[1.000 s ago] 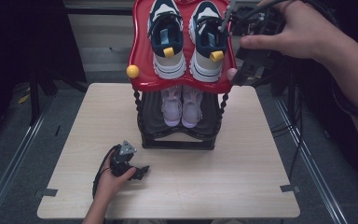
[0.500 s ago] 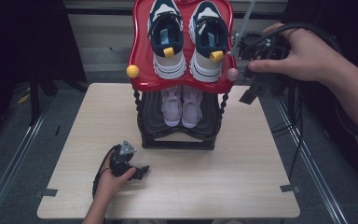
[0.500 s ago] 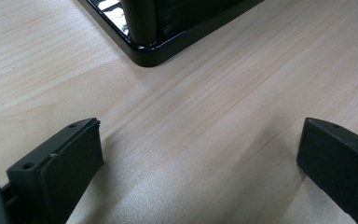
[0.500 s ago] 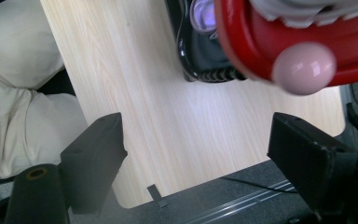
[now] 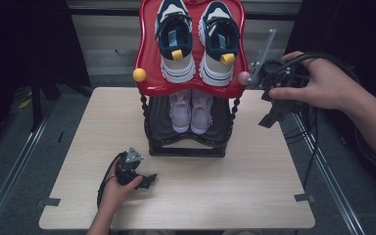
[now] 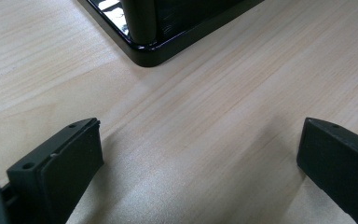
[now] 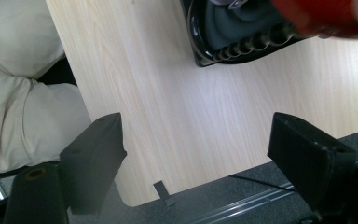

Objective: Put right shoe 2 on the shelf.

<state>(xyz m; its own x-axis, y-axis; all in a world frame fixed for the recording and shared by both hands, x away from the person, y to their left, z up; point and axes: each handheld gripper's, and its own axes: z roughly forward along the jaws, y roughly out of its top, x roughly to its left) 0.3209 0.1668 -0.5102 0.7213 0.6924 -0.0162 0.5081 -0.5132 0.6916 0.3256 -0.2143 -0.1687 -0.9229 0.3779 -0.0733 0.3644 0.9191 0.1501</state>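
A two-tier shoe rack [image 5: 186, 142] stands at the far middle of the worktop [image 5: 254, 196], navy-and-white sneakers [image 5: 196, 39] on its red top shelf and a pale pair [image 5: 191, 110] below. The left gripper [image 5: 147, 180] rests near-left on the wood, jaws wide and empty. The right gripper [image 5: 269, 117] hangs beside the rack's right edge, also open, holding nothing.

The right gripper [image 7: 196, 163] looks down on the pale wooden desk [image 7: 205, 107], its two black jaws wide apart with nothing between them. The black rack base [image 7: 223, 42] sits at the top, with a blurred red tray [image 7: 317, 16] edge over it. A tape strip [image 7: 164, 192] marks the desk's rounded corner. Beige trousers [image 7: 23, 107] show at left.
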